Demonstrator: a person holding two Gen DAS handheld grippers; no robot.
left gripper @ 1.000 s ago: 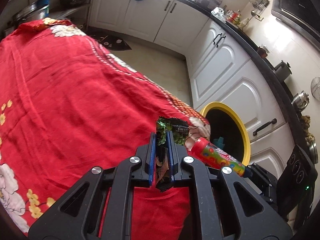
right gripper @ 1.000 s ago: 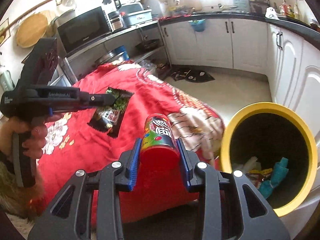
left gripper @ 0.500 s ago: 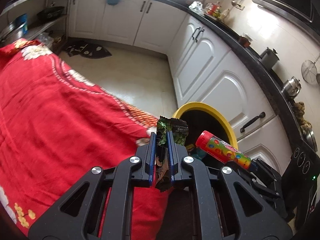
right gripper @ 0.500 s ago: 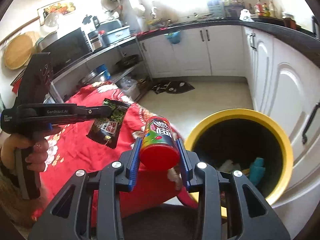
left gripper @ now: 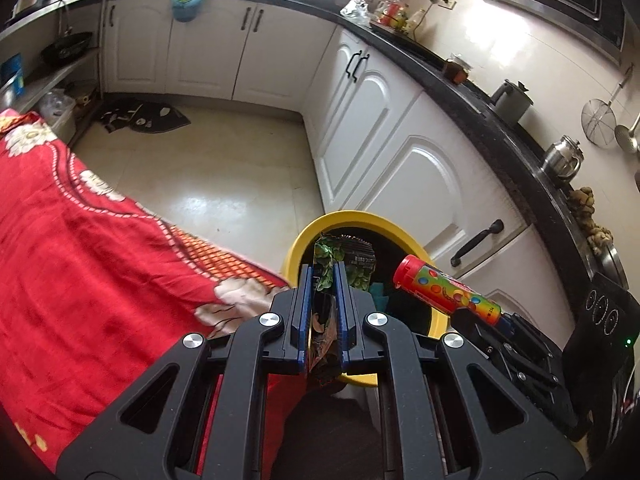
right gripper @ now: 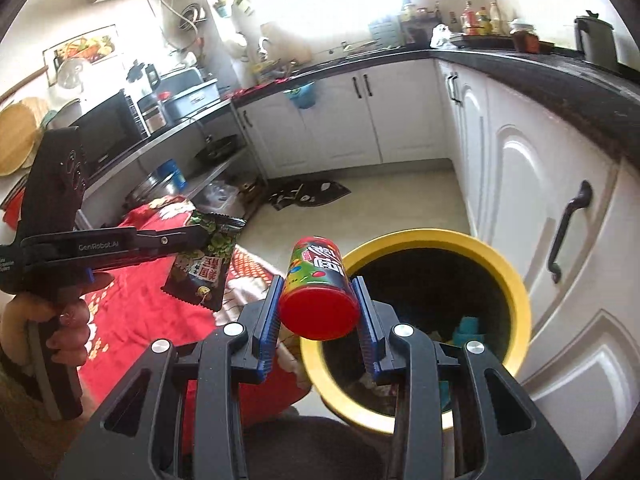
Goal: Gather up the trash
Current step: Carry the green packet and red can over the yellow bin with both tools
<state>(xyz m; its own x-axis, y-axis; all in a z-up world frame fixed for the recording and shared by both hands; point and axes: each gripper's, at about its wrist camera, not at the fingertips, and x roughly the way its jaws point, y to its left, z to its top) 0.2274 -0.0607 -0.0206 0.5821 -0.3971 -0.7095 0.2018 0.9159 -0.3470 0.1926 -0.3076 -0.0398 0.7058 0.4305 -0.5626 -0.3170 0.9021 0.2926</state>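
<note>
Between the right jaws, a candy tube (right gripper: 318,298) (red-capped).

The left gripper (left gripper: 323,280) is pointing steeply downward with its blue pads pressing almost together, pinching a snack wrapper (right gripper: 204,262). A hand (right gripper: 60,316) is wrapping around its black handle, seen from the right wrist view. The right gripper (right gripper: 318,312) is tilting down less steeply, its pads clamping a candy tube (right gripper: 318,292) between them.
</note>
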